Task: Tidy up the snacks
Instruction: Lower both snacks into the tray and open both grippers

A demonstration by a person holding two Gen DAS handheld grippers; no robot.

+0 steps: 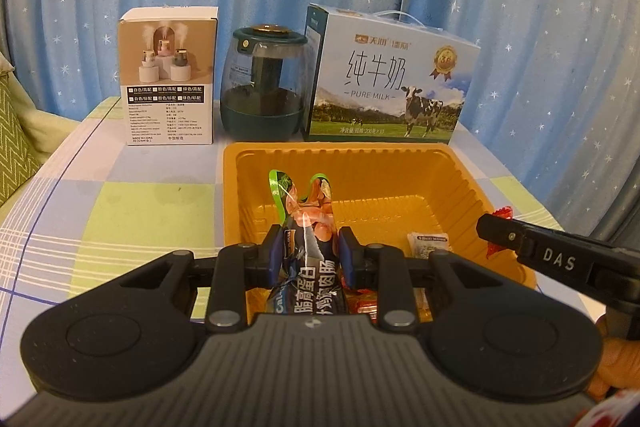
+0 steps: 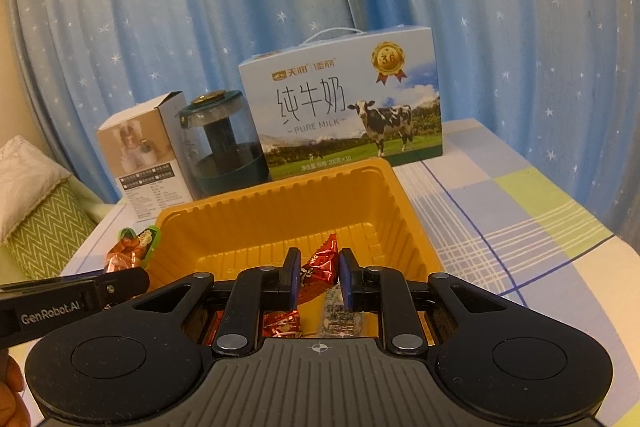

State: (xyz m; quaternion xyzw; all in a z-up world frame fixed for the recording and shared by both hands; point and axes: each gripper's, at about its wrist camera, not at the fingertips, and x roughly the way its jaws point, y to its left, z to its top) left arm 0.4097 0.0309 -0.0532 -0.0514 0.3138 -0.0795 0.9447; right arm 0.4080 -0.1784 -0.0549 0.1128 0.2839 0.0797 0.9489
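Observation:
My left gripper (image 1: pixel 310 239) is shut on a dark sausage packet (image 1: pixel 308 211) with green top corners and holds it upright over the near left part of the orange tray (image 1: pixel 340 149). My right gripper (image 2: pixel 320 259) is shut on a red wrapped candy (image 2: pixel 318 273) above the tray's (image 2: pixel 280 195) near side. On the tray floor lie another red candy (image 2: pixel 282 323) and a small pale packet (image 1: pixel 430 245). In the right wrist view the left gripper's (image 2: pixel 138 279) fingers come in from the left with the sausage packet (image 2: pixel 136 247). The right gripper (image 1: pixel 486 227) shows at the tray's right rim.
Behind the tray stand a humidifier box (image 1: pixel 170 79), a dark green clear humidifier jar (image 1: pixel 264 83) and a blue milk carton (image 1: pixel 392 79), all before a blue starred curtain. A green zigzag cushion (image 1: pixel 16 147) lies off the table's left edge. A checked cloth (image 1: pixel 120 211) covers the table.

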